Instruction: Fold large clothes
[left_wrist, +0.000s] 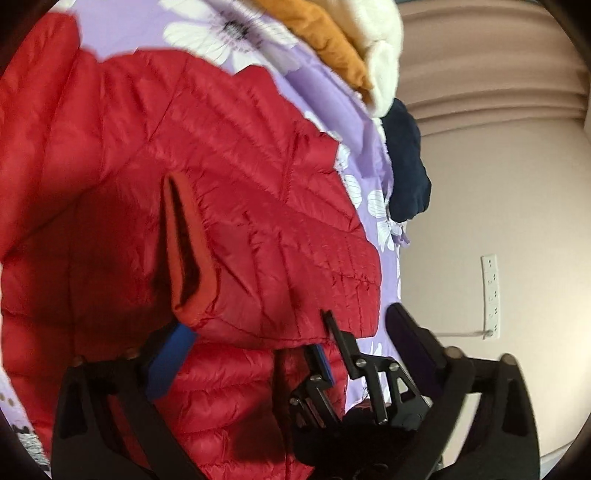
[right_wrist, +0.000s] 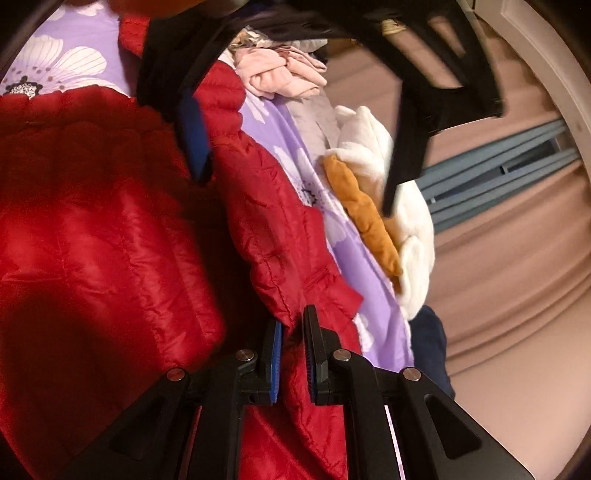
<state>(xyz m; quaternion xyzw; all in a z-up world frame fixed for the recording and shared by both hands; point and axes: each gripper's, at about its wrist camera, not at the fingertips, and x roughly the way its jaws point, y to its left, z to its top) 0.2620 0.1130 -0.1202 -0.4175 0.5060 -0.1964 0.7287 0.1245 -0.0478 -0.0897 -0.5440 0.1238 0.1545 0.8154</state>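
While I look along both grippers, a red quilted jacket (left_wrist: 155, 177) fills most of each view, spread over a purple bedsheet with white flowers (left_wrist: 207, 33).

My right gripper (right_wrist: 291, 354) is clamped on a fold of the jacket's edge; red fabric runs up between its two blue-padded fingers, which stand almost together.

My left gripper (left_wrist: 288, 354) has its jaws spread wide, nothing pinched. One blue pad sits by the jacket's open cuff (left_wrist: 188, 258), and the other finger hangs out over the sheet beyond the jacket's edge. That same gripper shows from the right-hand camera too, hanging over the jacket farther up its edge.

So the jacket's edge runs lengthwise away from my right grip toward the left gripper, and the sleeve end lies just ahead of the left jaws. I judge the left hand is the nearer one to take that sleeve end for the fold.

A pile of other clothes, white fleece (right_wrist: 373, 147), mustard cloth (right_wrist: 365, 221) and a dark navy piece (left_wrist: 406, 166), lies beyond on the sheet.
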